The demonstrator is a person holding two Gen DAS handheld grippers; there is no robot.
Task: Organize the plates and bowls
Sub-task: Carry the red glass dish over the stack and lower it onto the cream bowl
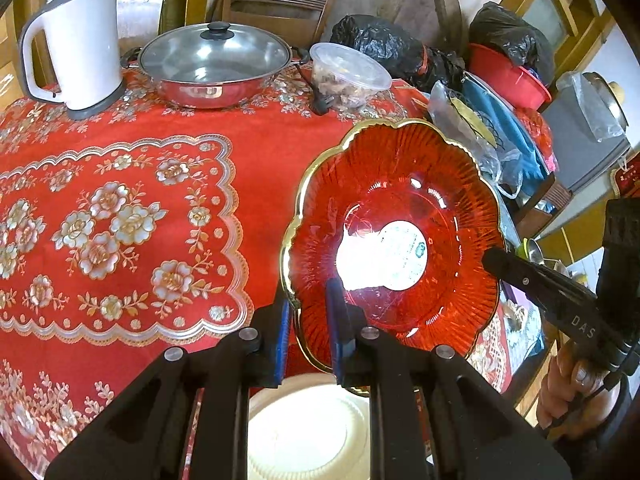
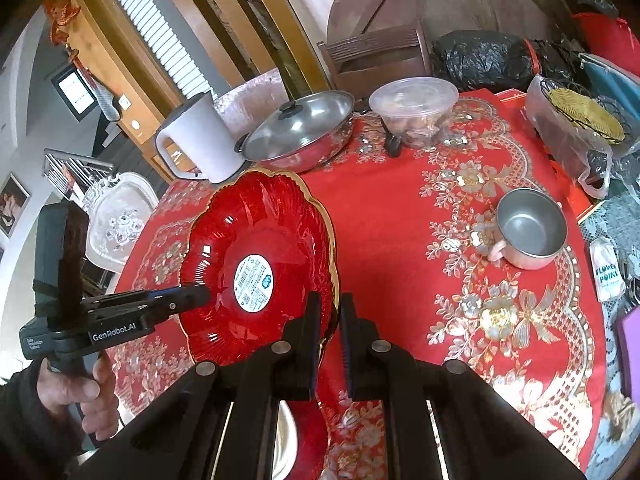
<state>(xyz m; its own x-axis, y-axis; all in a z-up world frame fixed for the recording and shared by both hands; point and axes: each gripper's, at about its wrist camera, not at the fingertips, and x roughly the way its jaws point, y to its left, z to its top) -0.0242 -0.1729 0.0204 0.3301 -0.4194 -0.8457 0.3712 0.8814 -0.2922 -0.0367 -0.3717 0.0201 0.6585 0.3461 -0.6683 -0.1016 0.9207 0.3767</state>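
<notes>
Fingers of our left gripper [image 1: 308,332] clamp the near rim of the red plate [image 1: 394,236], and our right gripper [image 2: 330,332] pinches the opposite rim — both closed on it. We hold the plate in the air above the red tablecloth [image 1: 120,208], tilted up on edge. It is translucent ribbed glass with a scalloped gold edge and a round white label [image 2: 253,283] at its centre. Below it sits a white plate [image 1: 308,432].

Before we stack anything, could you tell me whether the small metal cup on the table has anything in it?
No, the metal cup stands upright and its inside is bare.
</notes>
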